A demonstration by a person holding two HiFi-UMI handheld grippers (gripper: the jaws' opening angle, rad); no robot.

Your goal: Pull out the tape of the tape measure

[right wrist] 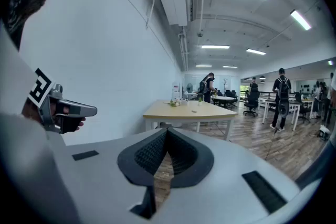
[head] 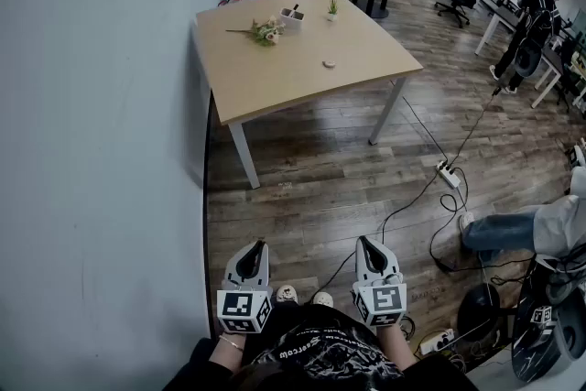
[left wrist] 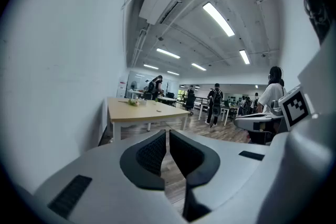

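A small pale round object (head: pixel 328 63), too small to identify surely, lies near the front right of the light wooden table (head: pixel 275 73), far ahead of me. Both grippers hang close to my body over the wooden floor, well short of the table. My left gripper (head: pixel 257 244) has its jaws together with nothing between them; the left gripper view shows the gripper (left wrist: pixel 167 134) pointing toward the table (left wrist: pixel 142 111). My right gripper (head: pixel 363 241) is shut and empty too. In its own view the right gripper (right wrist: pixel 167 131) faces the table (right wrist: pixel 189 110).
On the table's far side are a flower sprig (head: pixel 265 31), a white holder (head: pixel 293 15) and a small plant (head: pixel 332 7). A white wall (head: pixel 101 105) runs along the left. A power strip (head: pixel 448 173) and cables lie on the floor at right, near a seated person (head: pixel 522 229).
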